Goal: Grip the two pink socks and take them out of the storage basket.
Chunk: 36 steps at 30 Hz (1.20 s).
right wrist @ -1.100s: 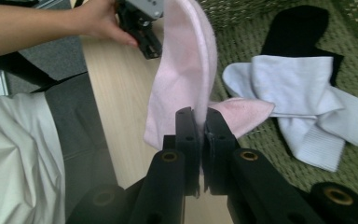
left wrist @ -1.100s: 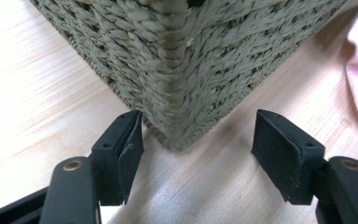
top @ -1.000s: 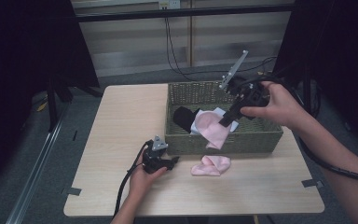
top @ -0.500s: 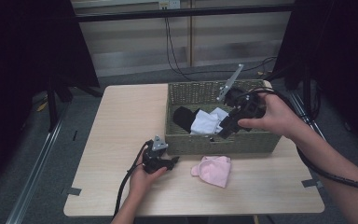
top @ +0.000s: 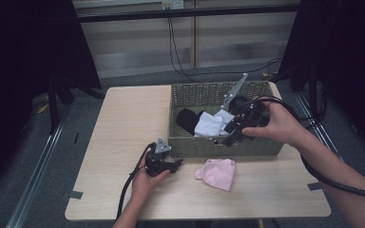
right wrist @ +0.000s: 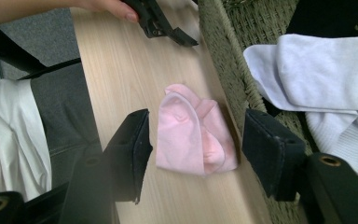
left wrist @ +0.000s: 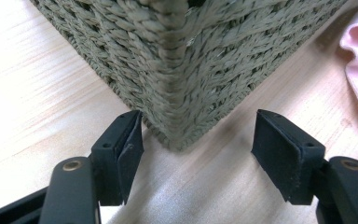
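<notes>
1. While the left gripper [top: 175, 164] rested open and empty by the basket [top: 204, 91], no sock was in it
2. One pink sock [top: 217, 173] lay on the table [top: 119, 123], waiting
3. White socks [top: 211, 124] lay inside; the right gripper [top: 224, 140], jaws just opening, held nothing

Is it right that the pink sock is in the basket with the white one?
No. The pink sock lies on the table, just outside the basket. The white sock is inside it. The high view shows this.
</notes>
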Tool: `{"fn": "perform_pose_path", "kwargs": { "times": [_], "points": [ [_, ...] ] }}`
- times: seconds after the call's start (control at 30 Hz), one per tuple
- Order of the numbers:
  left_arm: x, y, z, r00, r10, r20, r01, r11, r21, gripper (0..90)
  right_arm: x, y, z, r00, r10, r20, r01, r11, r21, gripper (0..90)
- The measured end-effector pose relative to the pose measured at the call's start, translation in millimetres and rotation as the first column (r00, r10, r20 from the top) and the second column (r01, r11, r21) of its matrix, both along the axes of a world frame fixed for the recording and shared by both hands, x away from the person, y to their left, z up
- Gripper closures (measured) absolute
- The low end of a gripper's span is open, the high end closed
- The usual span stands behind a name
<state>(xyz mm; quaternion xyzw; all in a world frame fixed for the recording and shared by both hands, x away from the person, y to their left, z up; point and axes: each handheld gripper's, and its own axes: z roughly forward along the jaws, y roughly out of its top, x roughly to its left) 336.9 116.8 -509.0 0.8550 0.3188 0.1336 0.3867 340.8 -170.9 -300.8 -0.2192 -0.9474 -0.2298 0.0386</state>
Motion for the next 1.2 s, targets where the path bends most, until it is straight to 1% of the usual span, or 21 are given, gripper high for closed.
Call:
{"fn": "perform_pose_path", "kwargs": {
  "times": [0.1,0.23,0.37,0.43,0.57,0.63,0.67,0.73,0.8,0.83,0.97,1.03,1.17,1.2],
  "points": [
    [-0.1,0.0,0.0,1.0000,0.000,-0.001,0.000,1.0000,0.000,33.0,-1.6,-2.2,-5.8,1.0000,-0.004,0.000,0.004,1.000,-0.004,39.6],
    [-0.1,0.0,0.0,1.0000,0.000,-0.001,0.000,1.0000,0.001,32.9,-4.7,-6.1,-12.2,0.9998,-0.019,0.001,0.019,1.000,0.005,37.7],
    [-0.2,-0.2,-0.1,1.0000,0.001,-0.003,-0.001,1.0000,-0.003,33.0,-8.1,-8.0,-18.9,0.9999,-0.011,0.002,0.011,1.000,-0.007,35.1],
    [0.1,0.5,0.3,1.0000,-0.005,0.000,0.005,1.0000,0.008,33.0,-9.8,-9.0,-22.9,1.0000,-0.002,0.003,0.002,1.000,-0.012,34.6],
    [0.1,0.6,0.4,1.0000,-0.005,-0.001,0.005,0.9999,0.009,33.0,-13.0,-12.0,-30.4,0.9999,-0.012,0.001,0.012,1.000,-0.008,33.6],
    [0.2,0.5,0.4,1.0000,-0.005,0.000,0.005,0.9999,0.009,33.0,-13.4,-13.8,-34.6,1.0000,-0.008,0.002,0.008,1.000,-0.018,31.8],
    [0.1,0.6,0.4,1.0000,-0.006,-0.001,0.006,0.9999,0.010,33.0,-13.7,-14.8,-37.0,1.0000,-0.006,0.005,0.006,1.000,-0.020,31.9],
    [0.1,0.6,0.4,1.0000,-0.005,-0.001,0.005,0.9999,0.009,33.0,-14.6,-16.5,-41.4,1.0000,-0.007,-0.004,0.007,1.000,-0.024,31.5],
    [0.1,0.6,0.4,1.0000,-0.005,-0.001,0.005,0.9999,0.009,32.9,-15.7,-18.1,-45.6,0.9998,-0.017,-0.002,0.017,0.999,-0.029,30.8],
    [0.1,0.6,0.4,1.0000,-0.006,-0.001,0.006,0.9999,0.010,33.0,-15.8,-19.3,-47.7,0.9999,-0.012,0.000,0.012,0.999,-0.033,30.3],
    [0.1,0.5,0.4,1.0000,-0.005,-0.001,0.005,0.9999,0.009,33.0,-17.3,-22.9,-54.5,0.9999,-0.016,-0.005,0.016,0.999,-0.028,29.5],
    [0.1,0.6,0.4,1.0000,-0.005,-0.001,0.005,0.9999,0.009,33.0,-18.2,-24.5,-57.8,0.9999,-0.016,0.001,0.016,0.999,-0.035,29.2],
    [0.2,0.5,0.3,1.0000,-0.005,0.000,0.005,1.0000,0.008,33.0,-20.2,-27.7,-65.0,0.9998,-0.020,-0.003,0.019,0.999,-0.028,28.6],
    [0.1,0.5,0.3,1.0000,-0.005,0.000,0.005,1.0000,0.008,33.0,-20.3,-28.3,-67.1,0.9999,-0.017,0.004,0.017,1.000,-0.024,28.5]
  ]
}}
